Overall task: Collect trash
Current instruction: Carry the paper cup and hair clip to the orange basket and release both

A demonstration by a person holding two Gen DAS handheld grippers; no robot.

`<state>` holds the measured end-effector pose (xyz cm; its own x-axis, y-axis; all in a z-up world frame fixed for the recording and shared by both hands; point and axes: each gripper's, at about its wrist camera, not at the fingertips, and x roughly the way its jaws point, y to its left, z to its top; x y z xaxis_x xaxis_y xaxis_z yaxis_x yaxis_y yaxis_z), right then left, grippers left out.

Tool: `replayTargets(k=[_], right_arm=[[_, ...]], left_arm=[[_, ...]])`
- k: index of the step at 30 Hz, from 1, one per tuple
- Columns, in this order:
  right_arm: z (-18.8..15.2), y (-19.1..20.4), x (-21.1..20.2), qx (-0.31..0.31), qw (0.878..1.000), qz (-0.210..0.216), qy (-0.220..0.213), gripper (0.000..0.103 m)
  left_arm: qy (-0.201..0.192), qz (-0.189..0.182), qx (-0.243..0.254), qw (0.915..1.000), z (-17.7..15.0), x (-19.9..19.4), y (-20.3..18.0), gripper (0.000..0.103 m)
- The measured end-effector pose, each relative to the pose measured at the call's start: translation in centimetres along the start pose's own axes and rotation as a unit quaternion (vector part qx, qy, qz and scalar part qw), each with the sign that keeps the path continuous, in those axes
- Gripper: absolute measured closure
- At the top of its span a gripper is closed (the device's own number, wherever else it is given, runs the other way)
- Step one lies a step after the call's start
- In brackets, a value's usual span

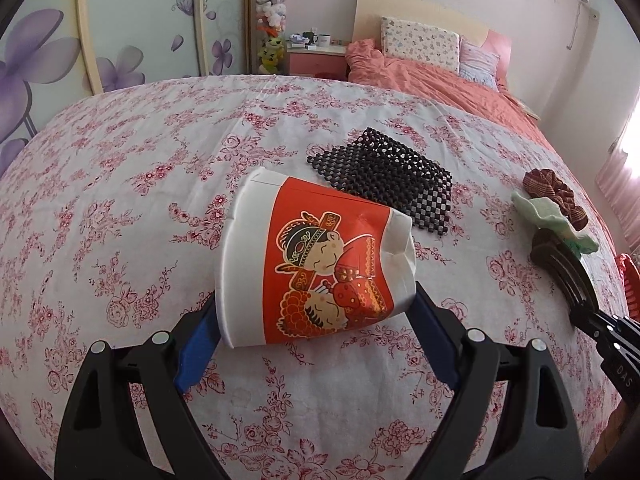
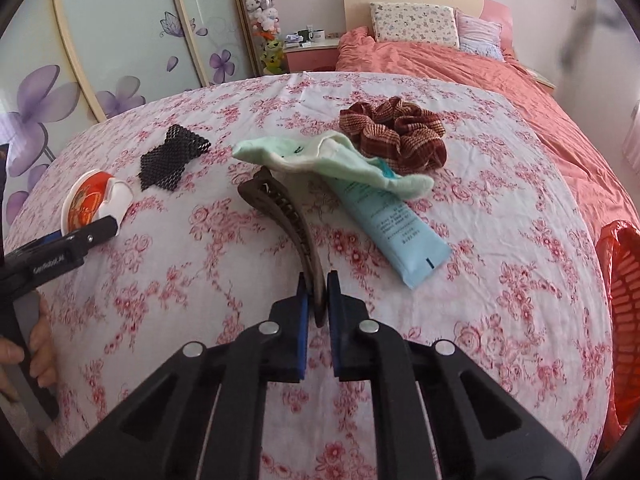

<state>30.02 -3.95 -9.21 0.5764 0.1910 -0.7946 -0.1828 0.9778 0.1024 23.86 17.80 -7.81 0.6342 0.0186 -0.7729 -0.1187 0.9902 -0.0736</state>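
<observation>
The left tool (image 1: pixel 316 320) squeezes the crushed cup (image 1: pixel 316 260) across its sides, just over the bench (image 1: pixel 120 200), so it can be carried off; the right tool (image 2: pixel 318 300) pinches the clip (image 2: pixel 288 216) by its near end, maybe to drop it into the red basket (image 2: pixel 624 288)

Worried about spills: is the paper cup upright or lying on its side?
On its side. The paper cup lies across the left gripper fingers, its rim dented; whether it is empty cannot be told.

Cup (image 1: pixel 312 260): lying on the bedsheet (image 1: pixel 120 200), mat (image 1: pixel 384 176) sitting behind it.
Sock (image 2: pixel 332 160): lying over the tube (image 2: pixel 392 220), scrunchie (image 2: pixel 396 136) sitting behind.
</observation>
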Motion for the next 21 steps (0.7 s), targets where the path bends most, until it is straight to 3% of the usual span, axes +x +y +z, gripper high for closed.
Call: replayTargets(k=[2,4,6,11,13,16,18,21], right_arm=[[0.3,0.3,0.1,0.0,1.0,-0.001,-0.003,0.085],[0.6,0.7,0.2,-0.001,1.0,-0.003,-0.007,0.072],[1.2,1.2,0.7,-0.004,1.0,-0.006,-0.009,0.071],[2.2,1.8,1.9,-0.002,1.0,-0.022,-0.002,0.073],[2.2,1.7,1.8,-0.004,1.0,-0.023,-0.002,0.085],[1.6,1.3,1.4,-0.003,1.0,-0.023,-0.003,0.087],[1.2,1.0,1.0,-0.003,1.0,-0.028,-0.005,0.088],[0.8,0.5,0.8,0.001,1.0,-0.028,-0.007,0.09]], left_arm=[[-0.001,0.001,0.001,1.0,0.1,0.0,-0.1,0.016],[-0.001,0.003,0.002,1.0,0.1,0.0,-0.1,0.015],[0.0,0.006,0.002,1.0,0.2,0.1,-0.2,0.014],[0.001,0.014,0.0,0.9999,0.5,0.4,-0.5,0.011],[0.0,0.018,0.002,0.9998,0.6,0.5,-0.8,0.01],[-0.008,0.023,0.011,0.9996,0.8,0.5,-1.3,0.011],[-0.009,0.017,0.015,0.9997,0.9,0.6,-1.6,0.022],[-0.014,0.011,0.018,0.9997,0.8,0.4,-1.7,0.022]])
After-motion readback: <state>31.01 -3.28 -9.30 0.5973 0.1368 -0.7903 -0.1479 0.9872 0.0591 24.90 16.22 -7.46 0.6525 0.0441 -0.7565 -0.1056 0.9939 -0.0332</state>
